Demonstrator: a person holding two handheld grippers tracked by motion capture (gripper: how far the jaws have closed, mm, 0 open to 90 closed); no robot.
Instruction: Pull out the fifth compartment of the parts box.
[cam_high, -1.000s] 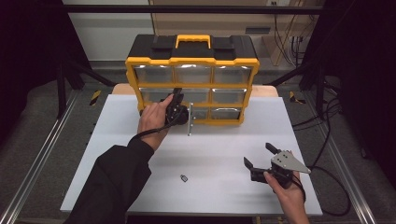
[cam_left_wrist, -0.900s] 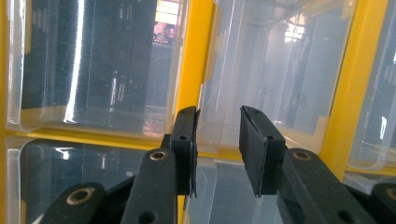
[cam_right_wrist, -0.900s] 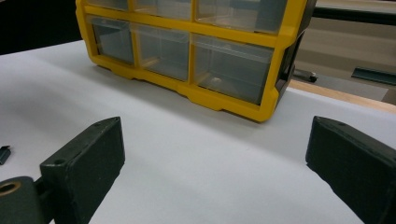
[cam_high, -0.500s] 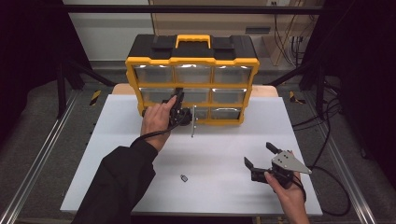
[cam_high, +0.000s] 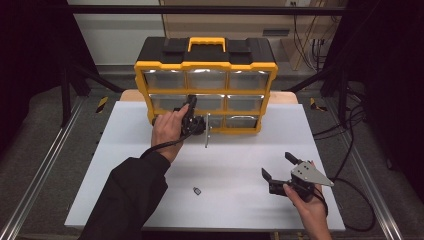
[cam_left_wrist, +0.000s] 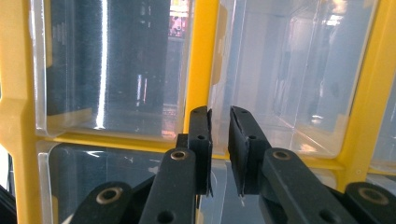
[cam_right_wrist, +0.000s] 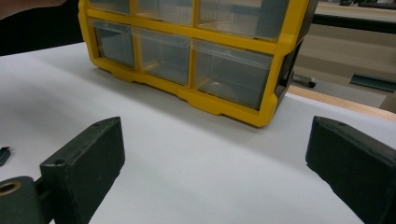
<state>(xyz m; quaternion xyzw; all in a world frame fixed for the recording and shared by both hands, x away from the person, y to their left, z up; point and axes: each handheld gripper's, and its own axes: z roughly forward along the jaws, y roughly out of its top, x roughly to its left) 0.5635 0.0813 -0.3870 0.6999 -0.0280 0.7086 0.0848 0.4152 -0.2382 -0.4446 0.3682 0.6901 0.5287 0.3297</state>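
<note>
A yellow organiser with a black top and clear drawers stands at the back of the white table. My left gripper, rolled on its side, is pressed against the front of the middle column, low down. In the left gripper view its jaws stand a narrow gap apart beside the yellow divider, with a clear drawer's edge between them. My right gripper rests wide open at the front right, facing the organiser, with nothing between its jaws.
A small dark piece lies on the table near the front, also at the left edge of the right gripper view. Cables trail off the table's right side. Black frame posts stand around the table.
My left hand has carried its gripper to the right and closer along the organiser's front. The right gripper has stayed where it was.
</note>
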